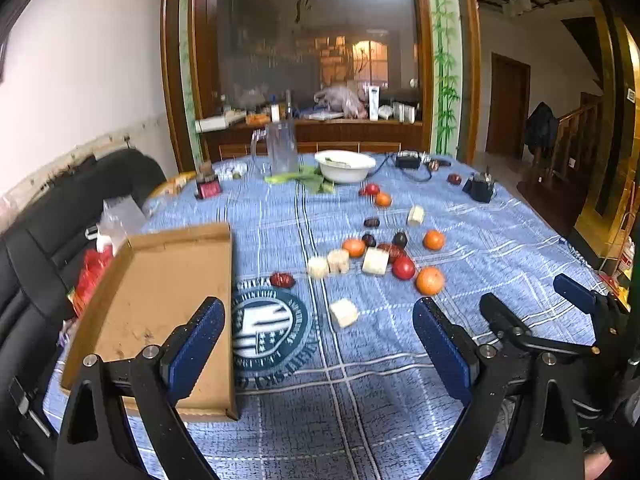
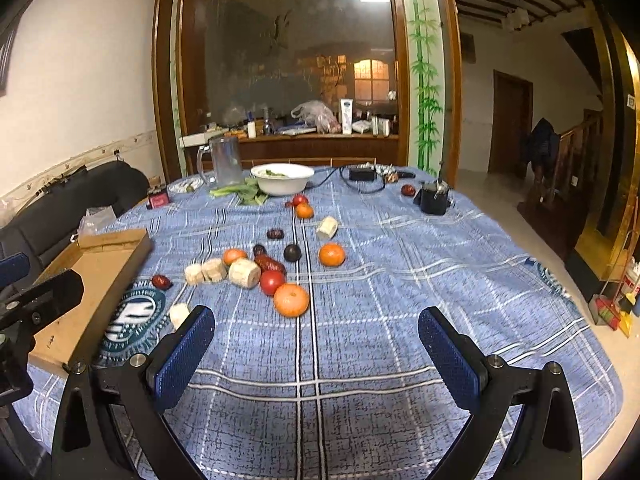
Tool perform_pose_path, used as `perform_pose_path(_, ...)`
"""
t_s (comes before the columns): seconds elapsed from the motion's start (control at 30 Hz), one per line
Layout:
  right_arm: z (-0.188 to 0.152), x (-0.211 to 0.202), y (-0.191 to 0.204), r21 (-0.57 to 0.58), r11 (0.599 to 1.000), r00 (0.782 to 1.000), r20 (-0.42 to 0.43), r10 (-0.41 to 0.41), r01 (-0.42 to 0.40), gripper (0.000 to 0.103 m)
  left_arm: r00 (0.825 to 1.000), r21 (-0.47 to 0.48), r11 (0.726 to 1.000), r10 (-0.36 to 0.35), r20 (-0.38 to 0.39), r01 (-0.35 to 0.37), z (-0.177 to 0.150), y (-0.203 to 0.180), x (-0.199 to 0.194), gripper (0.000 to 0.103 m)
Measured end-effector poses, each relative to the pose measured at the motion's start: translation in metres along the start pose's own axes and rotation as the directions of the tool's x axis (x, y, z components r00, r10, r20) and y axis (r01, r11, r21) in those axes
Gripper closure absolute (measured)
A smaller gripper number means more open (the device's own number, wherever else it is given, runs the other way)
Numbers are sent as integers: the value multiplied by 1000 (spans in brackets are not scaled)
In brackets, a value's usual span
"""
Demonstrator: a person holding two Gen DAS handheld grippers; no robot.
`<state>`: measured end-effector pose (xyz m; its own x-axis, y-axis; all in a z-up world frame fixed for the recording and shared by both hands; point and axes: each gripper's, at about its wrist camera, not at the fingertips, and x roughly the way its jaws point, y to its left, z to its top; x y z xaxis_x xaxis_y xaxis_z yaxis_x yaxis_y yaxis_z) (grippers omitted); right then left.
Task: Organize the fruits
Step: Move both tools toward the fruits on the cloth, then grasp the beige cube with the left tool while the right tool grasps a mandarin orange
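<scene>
Both grippers, left [image 1: 318, 344] and right [image 2: 316, 354], hung spread and empty. I judged nothing sorted yet: fruits lay scattered right of the bare cardboard tray [image 1: 160, 280]. Next, the nearest orange [image 2: 291, 300] beyond the right gripper needed grasping.

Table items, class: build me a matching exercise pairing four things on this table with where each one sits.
Things:
1. cardboard tray
2. white bowl
3. nearest orange
4. clear jug

Places:
A. far side, beside the leafy greens
B. left edge of the table
C. far side, left of the bowl
D. front of the fruit cluster

Pairs: 1-B, 2-A, 3-D, 4-C
</scene>
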<state>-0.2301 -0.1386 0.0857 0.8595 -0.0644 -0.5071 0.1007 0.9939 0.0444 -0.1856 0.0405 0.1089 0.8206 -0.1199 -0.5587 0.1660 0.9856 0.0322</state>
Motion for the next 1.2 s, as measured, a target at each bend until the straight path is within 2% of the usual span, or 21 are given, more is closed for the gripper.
perform_pose_path(0.23,1,27,-17,41,997,994,-84,69,-66,1,996,-83,997,-1,-86,-6,-8,33,41,8)
perform_pose_path(0.33,6,43,-23,70,992,985,-134,111,-103,7,995,-98,995,-22,-99,13,-8,43,52,8)
perform_pose_path(0.47,14,69,-23,82,985,963,-210,169,-155,18,988,-97,992,-89,-123,77,-6,45,63,23)
perform_pose_path(0.57,17,85,-16,61,981,947,-257,193,-183,22,975,-85,987,-148,-164,135,-4,38,78,37)
perform_pose_path(0.73,23,111,-10,27,980,930,-311,197,-198,27,953,-45,975,-224,-203,219,-2,18,97,47)
perform_pose_path(0.8,24,118,-10,27,978,922,-328,205,-207,33,943,-30,969,-247,-224,247,-1,10,109,48)
perform_pose_path(0.9,26,131,-9,39,975,907,-360,220,-221,40,927,-31,963,-266,-264,268,-1,5,125,48)
perform_pose_path(1.03,27,145,-8,49,972,894,-384,229,-228,41,903,-50,957,-286,-322,286,-5,-1,146,49)
perform_pose_path(1.07,26,148,-7,49,973,893,-390,227,-226,41,898,-50,956,-288,-333,288,-6,-2,150,53)
perform_pose_path(1.17,24,155,-7,53,973,887,-402,226,-224,42,894,-37,959,-275,-354,281,-10,-5,156,56)
perform_pose_path(1.2,23,156,-6,53,973,886,-405,225,-223,45,895,-39,958,-278,-349,282,-10,-5,156,60)
